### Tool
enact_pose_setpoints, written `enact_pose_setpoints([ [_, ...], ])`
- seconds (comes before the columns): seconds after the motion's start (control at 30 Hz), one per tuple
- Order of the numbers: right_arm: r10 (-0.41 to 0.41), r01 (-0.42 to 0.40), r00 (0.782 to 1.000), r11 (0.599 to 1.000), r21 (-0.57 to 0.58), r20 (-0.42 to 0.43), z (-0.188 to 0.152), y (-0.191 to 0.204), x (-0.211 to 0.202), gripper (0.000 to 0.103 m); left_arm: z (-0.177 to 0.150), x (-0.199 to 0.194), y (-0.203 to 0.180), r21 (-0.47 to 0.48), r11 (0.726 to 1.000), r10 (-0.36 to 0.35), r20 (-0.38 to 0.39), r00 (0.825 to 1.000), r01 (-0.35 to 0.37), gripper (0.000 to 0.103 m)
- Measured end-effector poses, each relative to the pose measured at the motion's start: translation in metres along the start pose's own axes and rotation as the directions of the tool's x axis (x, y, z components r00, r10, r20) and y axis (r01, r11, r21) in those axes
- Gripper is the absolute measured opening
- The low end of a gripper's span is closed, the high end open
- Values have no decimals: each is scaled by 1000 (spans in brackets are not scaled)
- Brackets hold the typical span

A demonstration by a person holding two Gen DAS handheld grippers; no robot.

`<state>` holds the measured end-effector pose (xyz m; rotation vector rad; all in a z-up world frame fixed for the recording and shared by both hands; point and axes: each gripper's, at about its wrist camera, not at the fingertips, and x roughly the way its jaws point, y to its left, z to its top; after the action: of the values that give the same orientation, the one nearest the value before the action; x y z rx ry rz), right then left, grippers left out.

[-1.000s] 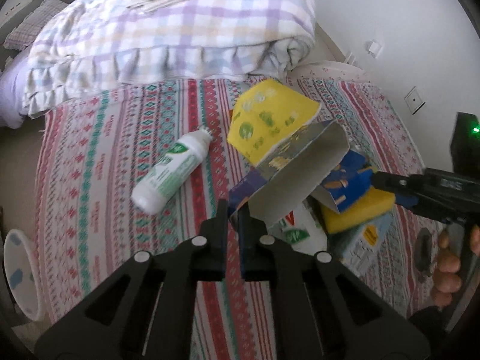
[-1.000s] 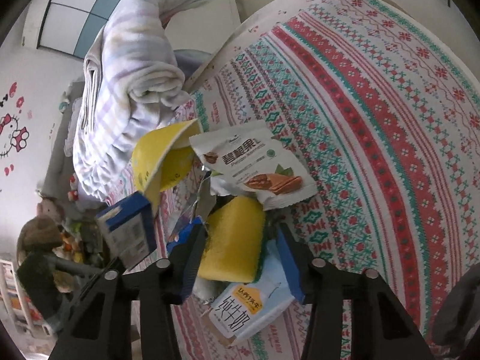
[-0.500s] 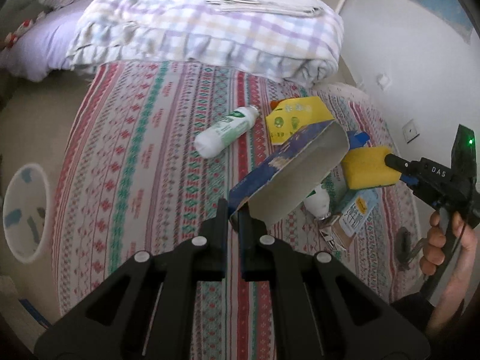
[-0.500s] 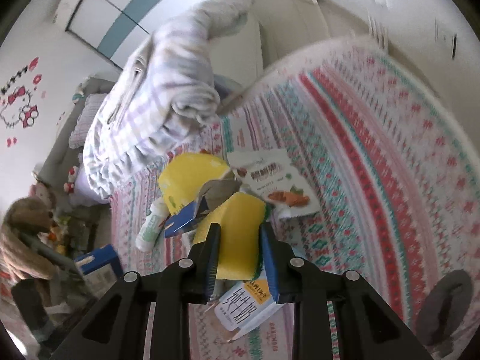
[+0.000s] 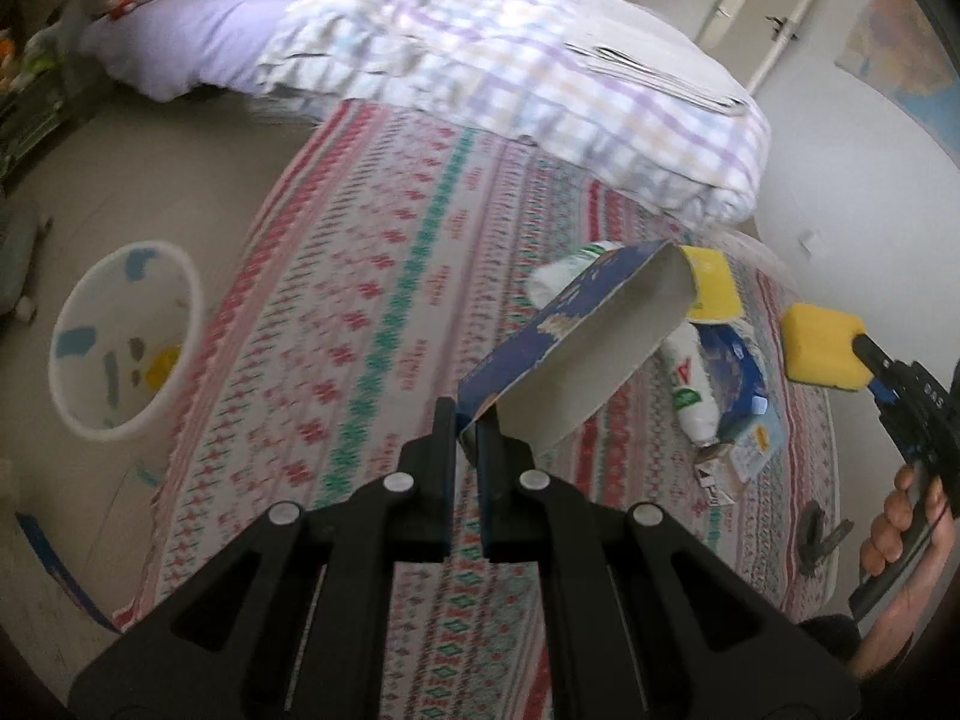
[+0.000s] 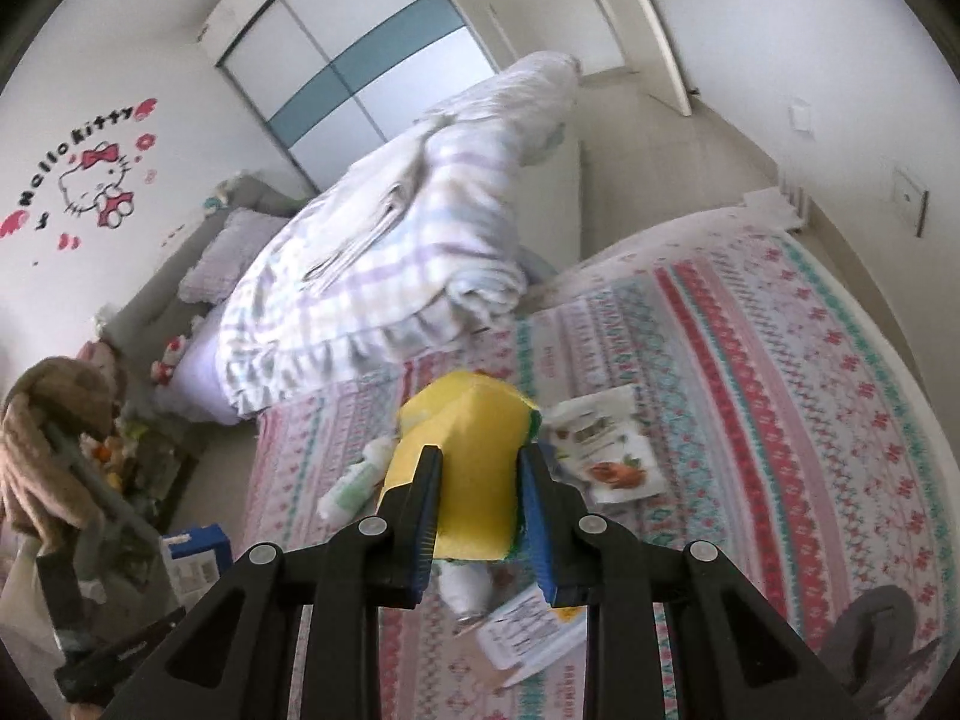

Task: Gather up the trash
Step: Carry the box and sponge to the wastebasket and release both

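Cardboard from a torn blue carton (image 5: 576,360) is pinched by its near corner in my left gripper (image 5: 467,438), whose jaws are nearly together on the thin wall. The carton rises from the fingertips toward the upper right of the left wrist view, its long axis on that diagonal and its open white inside facing me. My right gripper (image 6: 477,480) squeezes a yellow sponge (image 6: 474,456); its jaws have just been closing on it. The sponge sticks out ahead of the fingers toward the frame's centre, held above the patterned bedspread (image 6: 780,372). Below it lie a snack packet (image 6: 606,450), a white bottle (image 6: 354,480) and a flattened milk carton (image 6: 528,630). A white waste bin (image 5: 123,339) stands on the floor at the left of the left wrist view.
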<state>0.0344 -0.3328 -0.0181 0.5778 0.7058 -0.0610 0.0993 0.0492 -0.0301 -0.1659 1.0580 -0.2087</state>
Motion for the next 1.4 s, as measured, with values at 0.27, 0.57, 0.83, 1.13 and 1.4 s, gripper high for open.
enact_pose_setpoints([
  [0.27, 37, -41, 999, 994, -101, -39, -19, 39, 18, 27, -1, -7, 21, -52, 999, 20, 31, 999, -18, 7],
  [0.57, 113, -126, 986, 987, -103, -119, -41, 66, 41, 27, 6, -13, 53, -127, 992, 23, 58, 998, -15, 7],
  [0.83, 150, -171, 974, 979, -112, -171, -59, 98, 64, 27, 8, -16, 81, -189, 981, 53, 85, 995, -36, 7],
  [1.13, 209, -242, 948, 963, -115, -241, -81, 142, 90, 27, 11, -27, 110, -235, 969, 107, 130, 986, -74, 7],
  [1.4, 275, -321, 915, 939, -121, -293, -96, 199, 114, 27, 11, -33, 172, -341, 939, 102, 136, 985, -50, 7],
])
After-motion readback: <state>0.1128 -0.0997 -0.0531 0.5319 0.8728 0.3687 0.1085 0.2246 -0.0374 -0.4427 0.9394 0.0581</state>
